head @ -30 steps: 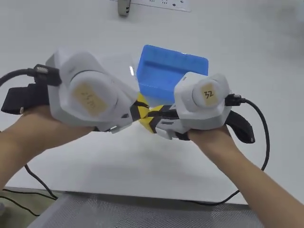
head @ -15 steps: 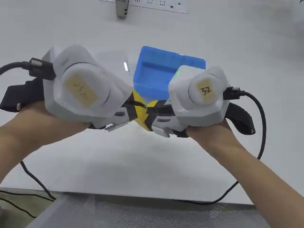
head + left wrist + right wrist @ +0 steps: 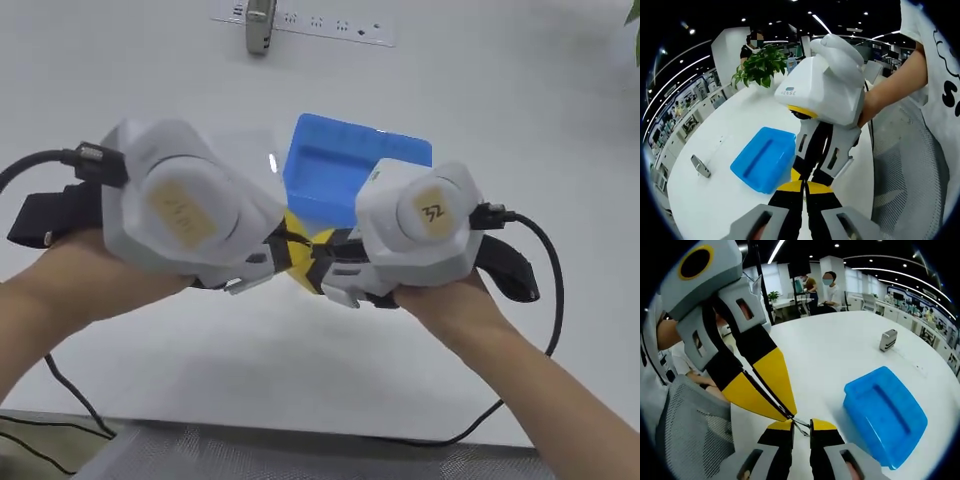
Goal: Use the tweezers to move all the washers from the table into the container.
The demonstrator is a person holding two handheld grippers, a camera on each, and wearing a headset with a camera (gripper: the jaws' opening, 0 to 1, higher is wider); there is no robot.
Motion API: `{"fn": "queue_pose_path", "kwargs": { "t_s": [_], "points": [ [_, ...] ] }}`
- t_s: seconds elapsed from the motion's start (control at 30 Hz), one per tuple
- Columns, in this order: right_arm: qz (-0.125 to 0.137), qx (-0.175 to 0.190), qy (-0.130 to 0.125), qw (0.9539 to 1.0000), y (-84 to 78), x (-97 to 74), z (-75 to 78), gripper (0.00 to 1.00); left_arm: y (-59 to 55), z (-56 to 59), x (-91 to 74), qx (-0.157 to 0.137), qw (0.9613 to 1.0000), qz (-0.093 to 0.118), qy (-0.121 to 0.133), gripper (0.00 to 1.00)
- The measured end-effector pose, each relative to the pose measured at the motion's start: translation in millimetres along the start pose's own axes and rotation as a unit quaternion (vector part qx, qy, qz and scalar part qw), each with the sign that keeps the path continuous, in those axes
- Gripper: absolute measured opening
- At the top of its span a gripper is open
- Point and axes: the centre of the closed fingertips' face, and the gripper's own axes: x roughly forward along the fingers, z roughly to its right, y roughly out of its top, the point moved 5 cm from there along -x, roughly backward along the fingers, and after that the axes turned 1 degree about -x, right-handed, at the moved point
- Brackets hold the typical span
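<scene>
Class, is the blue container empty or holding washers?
Empty, as far as shown: the blue container shows a bare floor in both gripper views.

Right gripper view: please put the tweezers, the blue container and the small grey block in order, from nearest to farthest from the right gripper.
1. tweezers: the tip lies at the right gripper, between its jaws.
2. blue container: on the table, to the right in this view.
3. small grey block: beyond the container, farther up the table.
</scene>
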Motion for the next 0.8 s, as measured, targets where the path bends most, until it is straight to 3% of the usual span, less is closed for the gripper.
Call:
{"fn": "queue_pose_path", "kwargs": {
  "t_s": [0.47,0.63,0.8],
  "points": [
    [0.001,0.014,0.006,0.9999,-3.6,1.2,0.1,0.07,0.4,2.0,1.4,0.006,1.0,-0.008,-0.002,0.0],
    [-0.011,-0.036,-0.011,0.9992,-4.7,-0.2,-1.9,0.04,3.1,4.6,3.9,0.014,0.9998,-0.012,0.003,0.0],
    [-0.016,-0.059,-0.023,0.9978,-5.3,-1.7,-1.4,0.03,4.3,5.1,6.6,0.014,0.9997,-0.005,0.019,0.0]
  ]
}}
